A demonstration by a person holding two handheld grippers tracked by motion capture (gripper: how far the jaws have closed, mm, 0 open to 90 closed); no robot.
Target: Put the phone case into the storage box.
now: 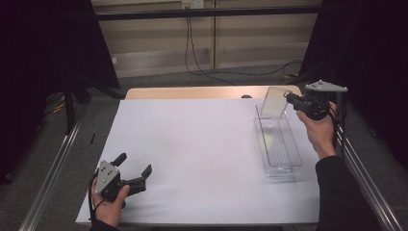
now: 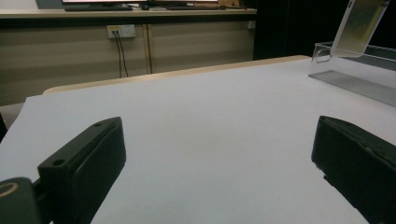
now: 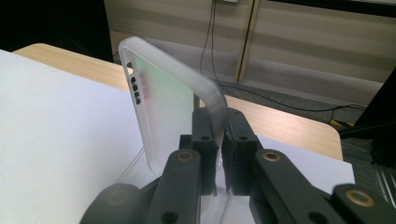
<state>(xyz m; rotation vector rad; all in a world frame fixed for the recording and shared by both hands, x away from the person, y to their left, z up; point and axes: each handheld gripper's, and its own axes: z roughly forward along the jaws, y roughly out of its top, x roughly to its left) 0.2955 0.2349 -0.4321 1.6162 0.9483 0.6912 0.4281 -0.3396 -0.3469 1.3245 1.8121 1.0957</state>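
1. On the tabletop (image 1: 192,159), item one: a white sheet covering nearly the whole surface, with a strip of bare wood showing along the 12 o'clock edge.
2. Clear plastic bin (image 1: 278,144): long, narrow and see-through, lying lengthwise at about 3 o'clock on the sheet. Its ribbed floor shows in the high view. One corner of it (image 2: 355,70) appears in the left gripper view.
3. Right gripper (image 1: 292,99): held in the person's right hand (image 1: 320,132) at about 2 o'clock, above the far end of the bin. Its jaws are closed tight on one edge of the phone case.
4. Left gripper (image 1: 137,171): held in the person's left hand (image 1: 109,204) at about 7 o'clock, low over the sheet and well apart from the bin. Its jaws stand wide open with nothing between them.
5. Phone case (image 3: 163,102): translucent, frosted, with rounded corners and a row of small dark holes on one side. It is clamped upright and slightly tilted over the bin's far end (image 1: 274,102).
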